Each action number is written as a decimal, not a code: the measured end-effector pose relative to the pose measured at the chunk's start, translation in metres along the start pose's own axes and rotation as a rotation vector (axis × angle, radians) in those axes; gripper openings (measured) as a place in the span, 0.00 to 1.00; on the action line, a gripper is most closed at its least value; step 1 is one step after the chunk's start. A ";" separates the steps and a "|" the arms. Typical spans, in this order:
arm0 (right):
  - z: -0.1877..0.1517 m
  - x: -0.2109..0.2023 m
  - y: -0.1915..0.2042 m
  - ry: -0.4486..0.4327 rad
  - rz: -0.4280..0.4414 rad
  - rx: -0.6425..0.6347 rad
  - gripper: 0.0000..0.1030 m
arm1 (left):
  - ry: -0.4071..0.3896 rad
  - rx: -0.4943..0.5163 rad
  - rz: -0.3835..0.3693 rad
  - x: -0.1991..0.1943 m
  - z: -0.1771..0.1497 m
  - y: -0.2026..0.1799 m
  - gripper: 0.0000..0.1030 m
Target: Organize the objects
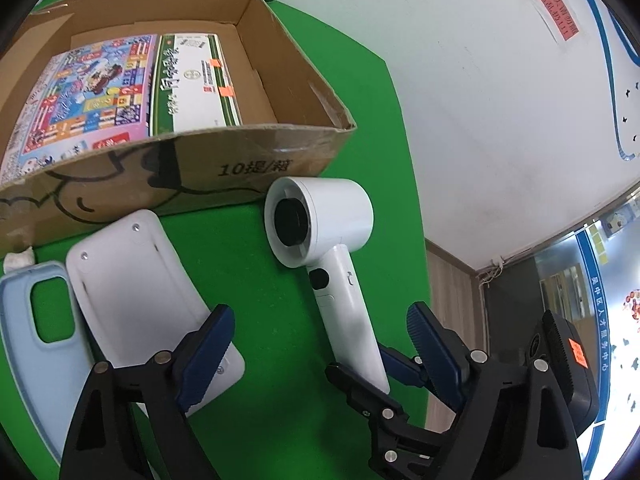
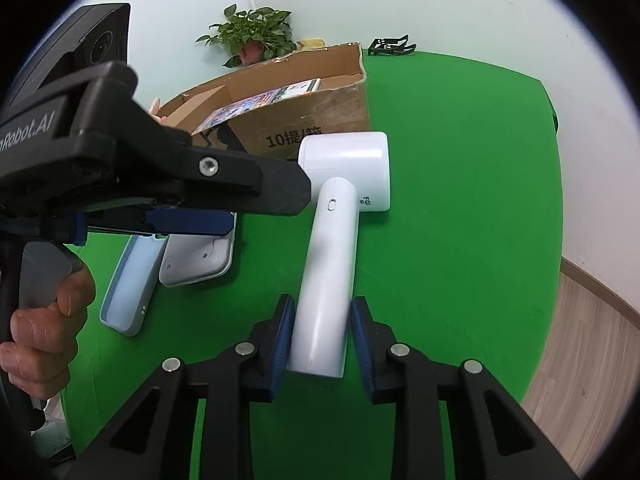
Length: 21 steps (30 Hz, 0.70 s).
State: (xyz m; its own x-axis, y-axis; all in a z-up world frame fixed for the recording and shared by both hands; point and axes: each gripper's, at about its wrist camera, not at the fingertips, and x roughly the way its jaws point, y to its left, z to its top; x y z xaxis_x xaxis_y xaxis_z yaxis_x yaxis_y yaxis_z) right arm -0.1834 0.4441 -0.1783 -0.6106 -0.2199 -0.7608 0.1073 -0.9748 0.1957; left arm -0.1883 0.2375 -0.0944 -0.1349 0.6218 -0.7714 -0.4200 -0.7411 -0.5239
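We find the white plastic hair dryer with a round barrel and a straight handle (image 2: 328, 272) lying flat on the green worktop (image 2: 460, 240), just in front of the open brown cardboard box (image 1: 248, 168). Our right gripper (image 2: 322, 344) straddles the handle's lower end; its left blue pad touches the handle, while a sliver of green shows at the right pad, so the jaws are not clenched on it. Our left gripper (image 1: 320, 344) hangs with jaws spread wide and nothing between them.

On the dryer's far side from the box, bare worktop runs to a curved edge, with wooden floor (image 2: 592, 328) beyond.

Inside the box lie a colourful flat printed box (image 1: 88, 92) and a green-and-white flat carton (image 1: 192, 80), side by side.

Left of the dryer rest a white curved plastic plate with two screws (image 1: 132, 280) and a pale blue phone case (image 1: 36, 320), partly hidden behind the left gripper.
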 end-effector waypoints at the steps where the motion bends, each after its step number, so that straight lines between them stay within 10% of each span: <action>1: -0.001 -0.001 0.001 0.002 -0.003 0.000 0.27 | 0.014 -0.005 -0.009 0.002 0.000 0.000 0.82; 21: -0.049 -0.040 0.007 0.008 0.010 0.027 0.24 | 0.169 -0.045 -0.040 0.029 -0.019 -0.009 0.66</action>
State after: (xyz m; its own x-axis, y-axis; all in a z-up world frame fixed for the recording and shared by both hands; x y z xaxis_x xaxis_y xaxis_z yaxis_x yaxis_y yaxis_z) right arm -0.1201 0.4447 -0.1768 -0.6032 -0.2302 -0.7636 0.0918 -0.9711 0.2202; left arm -0.1718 0.2578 -0.1187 0.0353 0.6022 -0.7976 -0.3807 -0.7298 -0.5679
